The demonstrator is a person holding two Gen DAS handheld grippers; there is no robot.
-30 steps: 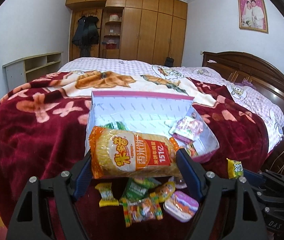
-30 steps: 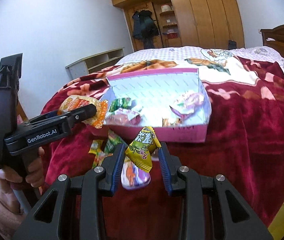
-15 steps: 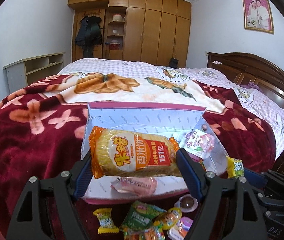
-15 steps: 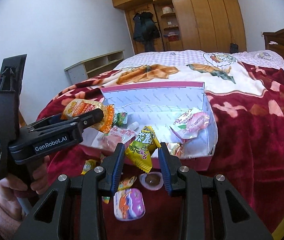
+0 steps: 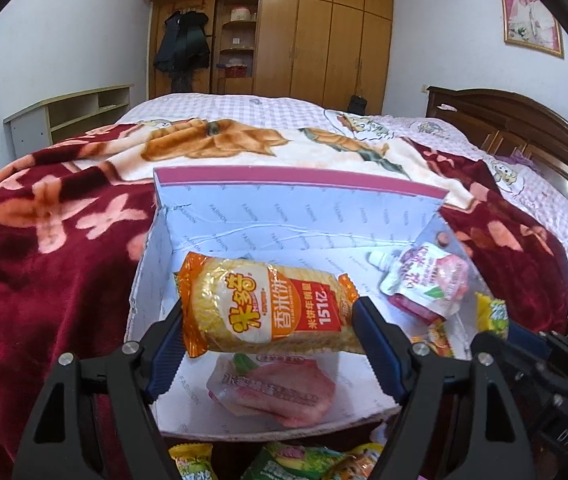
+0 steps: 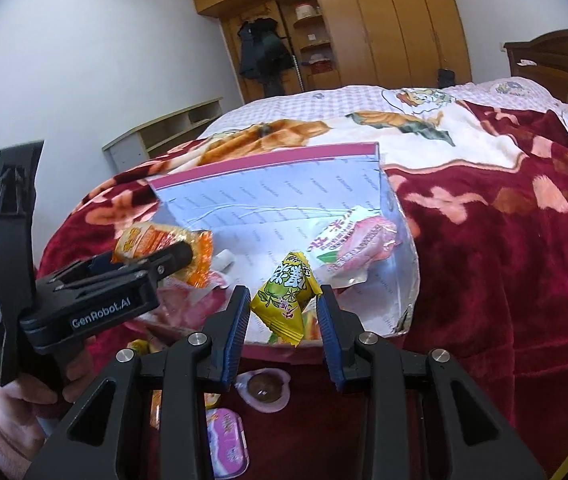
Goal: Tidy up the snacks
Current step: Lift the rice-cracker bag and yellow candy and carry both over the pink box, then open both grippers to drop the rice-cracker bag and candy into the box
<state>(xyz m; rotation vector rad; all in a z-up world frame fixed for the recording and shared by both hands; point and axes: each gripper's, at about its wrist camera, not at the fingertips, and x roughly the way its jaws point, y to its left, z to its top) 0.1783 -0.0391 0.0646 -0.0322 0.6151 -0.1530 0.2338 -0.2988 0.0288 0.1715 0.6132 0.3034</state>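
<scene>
Left claw (image 5: 268, 320) grasping my rice cracker pack (image 5: 268, 304) crosswise, above open box (image 5: 296, 216) on bed blanket (image 5: 44, 280). Right claw (image 6: 282, 316) clenched on yellow candy (image 6: 284, 300) over box's near edge. Pink pouch (image 5: 428, 280) inside box at 2 o'clock

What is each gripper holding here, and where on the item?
Left gripper: orange rice-cracker pack, clamped by its two ends. Right gripper: yellow-green candy packet, pinched across its sides.
</scene>
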